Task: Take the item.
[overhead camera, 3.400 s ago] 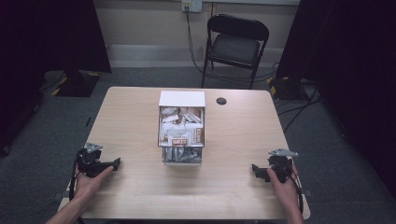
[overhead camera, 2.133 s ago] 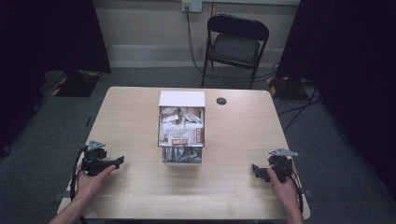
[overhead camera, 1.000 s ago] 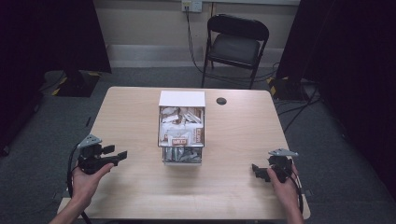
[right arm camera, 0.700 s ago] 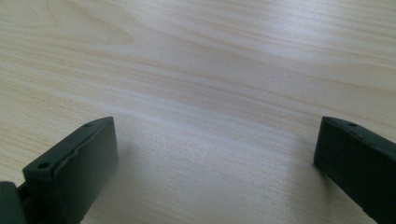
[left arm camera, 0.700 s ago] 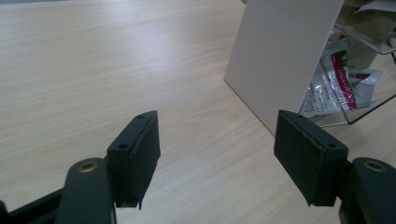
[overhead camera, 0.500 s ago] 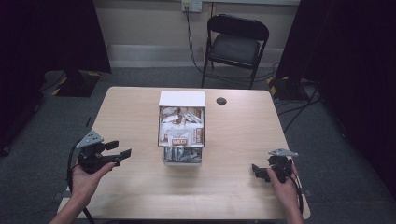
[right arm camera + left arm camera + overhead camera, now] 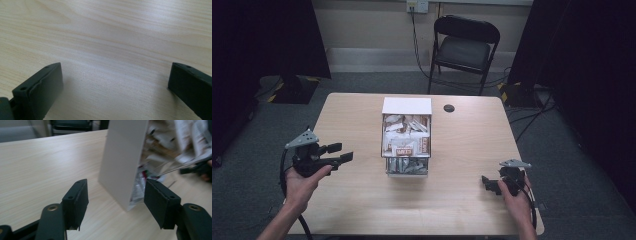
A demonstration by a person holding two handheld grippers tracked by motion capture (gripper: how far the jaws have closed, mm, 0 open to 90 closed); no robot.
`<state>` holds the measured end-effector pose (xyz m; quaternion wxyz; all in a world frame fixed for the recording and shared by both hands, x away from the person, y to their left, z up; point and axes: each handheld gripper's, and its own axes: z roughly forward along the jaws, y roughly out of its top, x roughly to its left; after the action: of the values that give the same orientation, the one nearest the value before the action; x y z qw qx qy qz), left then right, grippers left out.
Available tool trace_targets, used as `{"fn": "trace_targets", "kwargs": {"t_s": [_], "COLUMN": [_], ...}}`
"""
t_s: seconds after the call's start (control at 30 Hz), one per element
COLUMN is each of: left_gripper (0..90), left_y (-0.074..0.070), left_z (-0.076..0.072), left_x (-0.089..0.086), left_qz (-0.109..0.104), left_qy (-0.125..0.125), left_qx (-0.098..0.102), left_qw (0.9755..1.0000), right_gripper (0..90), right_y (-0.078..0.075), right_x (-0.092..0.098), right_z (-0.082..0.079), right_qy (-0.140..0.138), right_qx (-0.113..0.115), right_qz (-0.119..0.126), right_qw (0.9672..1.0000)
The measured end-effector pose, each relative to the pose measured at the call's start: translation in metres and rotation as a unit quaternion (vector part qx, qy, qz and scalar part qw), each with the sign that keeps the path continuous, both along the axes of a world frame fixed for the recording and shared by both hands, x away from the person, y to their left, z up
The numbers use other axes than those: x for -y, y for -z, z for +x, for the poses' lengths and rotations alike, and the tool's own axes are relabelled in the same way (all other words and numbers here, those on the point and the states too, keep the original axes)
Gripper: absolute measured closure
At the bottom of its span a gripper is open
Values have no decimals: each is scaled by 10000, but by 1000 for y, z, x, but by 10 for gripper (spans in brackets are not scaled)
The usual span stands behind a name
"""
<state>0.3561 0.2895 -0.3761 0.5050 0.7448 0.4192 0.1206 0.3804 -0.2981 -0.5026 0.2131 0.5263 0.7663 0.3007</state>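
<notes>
A white cardboard box [image 7: 407, 106] stuffed with snack wrappers [image 7: 406, 142] stands in the middle of the wooden table [image 7: 462, 150]. My left gripper [image 7: 341, 153] is held above the table's left side and points at the box. In the left gripper view it [image 7: 116, 192] is open; its jaws have just closed a little with nothing between them, and the box's white side wall [image 7: 122, 160] stands beyond them. My right gripper [image 7: 488, 183] rests low at the table's front right. In the right gripper view it [image 7: 115, 82] is open over bare wood.
A small black round disc [image 7: 449, 108] lies on the table behind the box. A black folding chair [image 7: 464, 50] stands beyond the far edge. The other hand with its gripper [image 7: 197, 168] appears past the wrappers in the left gripper view.
My left hand has lifted its gripper off the table and carried it a little toward the box. The right hand and the box have stayed put.
</notes>
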Motion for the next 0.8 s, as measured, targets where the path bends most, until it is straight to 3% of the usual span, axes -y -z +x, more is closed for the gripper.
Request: {"fn": "trace_targets", "kwargs": {"t_s": [0.07,0.13,0.53,0.7,0.8], "left_gripper": [368,371,395,441,422], "left_y": [-6,-12,-33,-45,-49], "left_z": [2,5,13,15,17], "left_x": [1,3,23,36,40], "left_qz": [56,-64,-168,24,-85], "left_qy": [82,165,521,771,806], "left_qx": [57,75,292,437,469], "left_qw": [9999,9998,9981,9961,9956], "right_gripper": [0,0,0,0,0], "right_y": [0,0,0,0,0], "right_x": [0,0,0,0,0], "right_z": [0,0,0,0,0], "right_qy": [0,6,1,0,0], "right_qx": [-1,-3,0,0,0], "right_qz": [0,1,1,0,0], "right_qw": [10000,10000,10000,10000,10000]}}
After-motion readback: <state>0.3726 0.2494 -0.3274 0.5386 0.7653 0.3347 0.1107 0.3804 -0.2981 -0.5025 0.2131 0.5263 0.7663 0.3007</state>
